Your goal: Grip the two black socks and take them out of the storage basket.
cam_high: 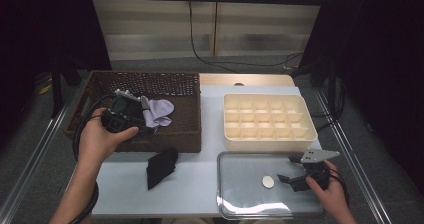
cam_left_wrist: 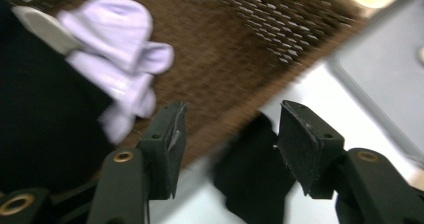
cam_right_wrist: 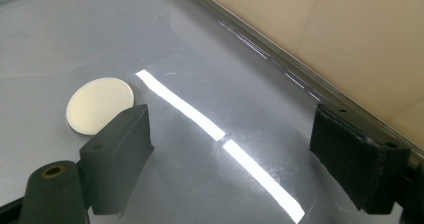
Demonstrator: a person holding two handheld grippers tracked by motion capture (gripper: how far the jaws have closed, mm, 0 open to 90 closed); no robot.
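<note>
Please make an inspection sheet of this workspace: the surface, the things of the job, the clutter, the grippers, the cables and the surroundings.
Surface: white table top, mostly bare.
Job's things: lilac cloth in the brown woven basket; black cloth on the table in front of the basket; cream divided box, its compartments look empty.
Clutter: clear lid lying flat, with a small cream disc on it.
Grippers: left gripper over the basket's front edge, fingers open, nothing between them; right gripper over the lid, open, beside the disc.
Cables: black cable from the left gripper; another on the floor behind.
Surroundings: dark curtains, grey floor.
</note>
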